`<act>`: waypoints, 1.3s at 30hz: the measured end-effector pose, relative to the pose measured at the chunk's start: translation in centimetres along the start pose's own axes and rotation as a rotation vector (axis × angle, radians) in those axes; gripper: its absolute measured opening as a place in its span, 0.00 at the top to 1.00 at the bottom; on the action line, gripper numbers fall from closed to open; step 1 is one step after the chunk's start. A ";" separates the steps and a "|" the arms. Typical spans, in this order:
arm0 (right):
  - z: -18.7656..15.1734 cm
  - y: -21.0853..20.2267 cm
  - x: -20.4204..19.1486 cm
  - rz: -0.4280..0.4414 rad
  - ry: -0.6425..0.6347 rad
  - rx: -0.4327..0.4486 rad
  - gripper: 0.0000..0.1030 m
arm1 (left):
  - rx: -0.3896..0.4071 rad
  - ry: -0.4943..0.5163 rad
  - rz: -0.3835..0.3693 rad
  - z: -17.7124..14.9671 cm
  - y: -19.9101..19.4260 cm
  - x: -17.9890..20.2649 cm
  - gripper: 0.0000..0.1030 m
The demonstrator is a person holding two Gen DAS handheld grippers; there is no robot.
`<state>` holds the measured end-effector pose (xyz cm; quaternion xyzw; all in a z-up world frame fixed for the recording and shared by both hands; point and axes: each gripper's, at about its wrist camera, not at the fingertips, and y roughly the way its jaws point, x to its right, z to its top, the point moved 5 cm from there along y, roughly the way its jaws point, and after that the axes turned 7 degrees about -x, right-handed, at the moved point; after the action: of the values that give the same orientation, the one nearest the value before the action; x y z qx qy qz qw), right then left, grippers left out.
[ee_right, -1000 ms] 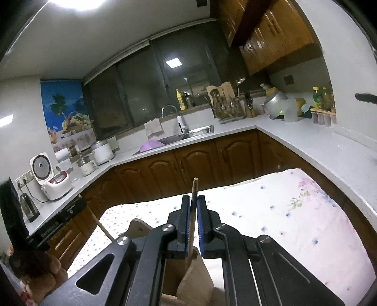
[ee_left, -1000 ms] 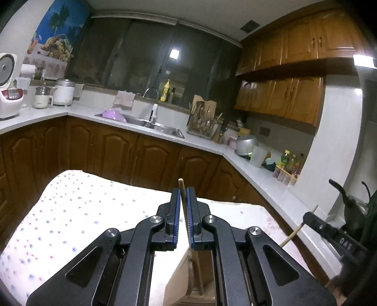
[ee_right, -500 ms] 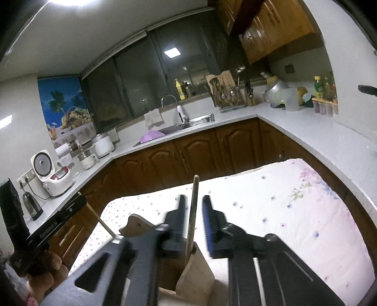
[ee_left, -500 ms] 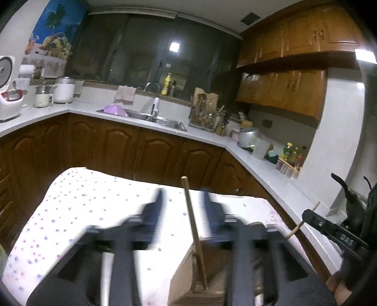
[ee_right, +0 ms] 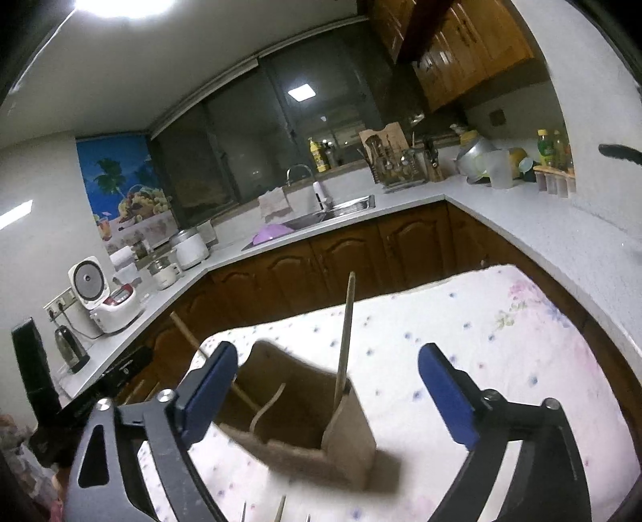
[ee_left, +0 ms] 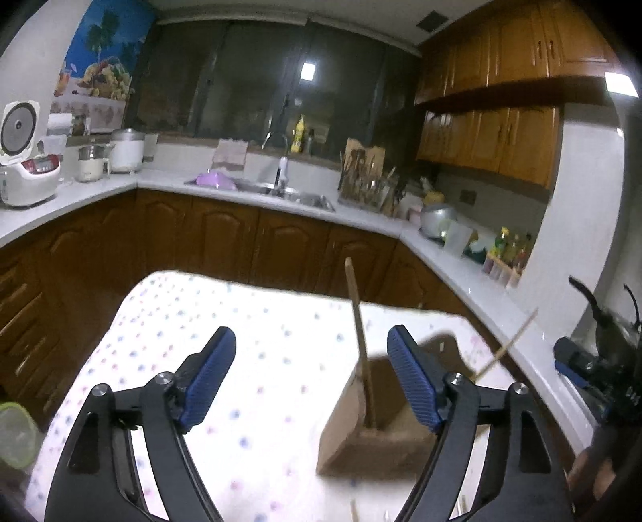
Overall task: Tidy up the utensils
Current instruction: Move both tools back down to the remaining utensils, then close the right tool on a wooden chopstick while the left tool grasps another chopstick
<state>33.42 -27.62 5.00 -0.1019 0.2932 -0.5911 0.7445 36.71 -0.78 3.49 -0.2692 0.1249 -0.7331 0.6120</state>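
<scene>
Your left gripper point(ee_left: 311, 377) is spread wide and grips nothing; its blue pads point(ee_left: 208, 377) frame the lower middle of the left wrist view. Between them, right of centre, a wooden chopstick point(ee_left: 359, 341) stands nearly upright in the brown wooden holder point(ee_left: 369, 441) on the dotted tablecloth point(ee_left: 261, 321). Your right gripper point(ee_right: 327, 391) is likewise released, with the holder point(ee_right: 297, 421) low in the middle of its view and a chopstick point(ee_right: 345, 341) rising from its right compartment.

Brown wooden cabinets point(ee_left: 224, 245) line an L-shaped white counter point(ee_right: 533, 225) beneath dark windows point(ee_right: 248, 148) and a ceiling light point(ee_right: 120, 4).
</scene>
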 end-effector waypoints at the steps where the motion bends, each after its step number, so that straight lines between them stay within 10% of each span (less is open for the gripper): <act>1: -0.6 -0.4 0.0 0.007 0.004 -0.005 0.04 | -0.015 0.000 -0.006 -0.6 -0.4 -0.2 0.22; 34: -12.0 -8.3 3.2 -0.087 0.002 -0.134 0.02 | -0.232 0.047 -0.008 -12.0 -5.8 0.7 0.17; 39: -12.5 -7.1 3.0 -0.095 -0.016 -0.170 0.25 | -0.288 0.067 0.007 -12.6 -4.5 1.2 0.17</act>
<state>20.95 -29.97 -2.50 -0.1830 0.3313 -0.5978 0.7066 25.90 -2.75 -4.30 -0.3293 0.2501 -0.7138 0.5652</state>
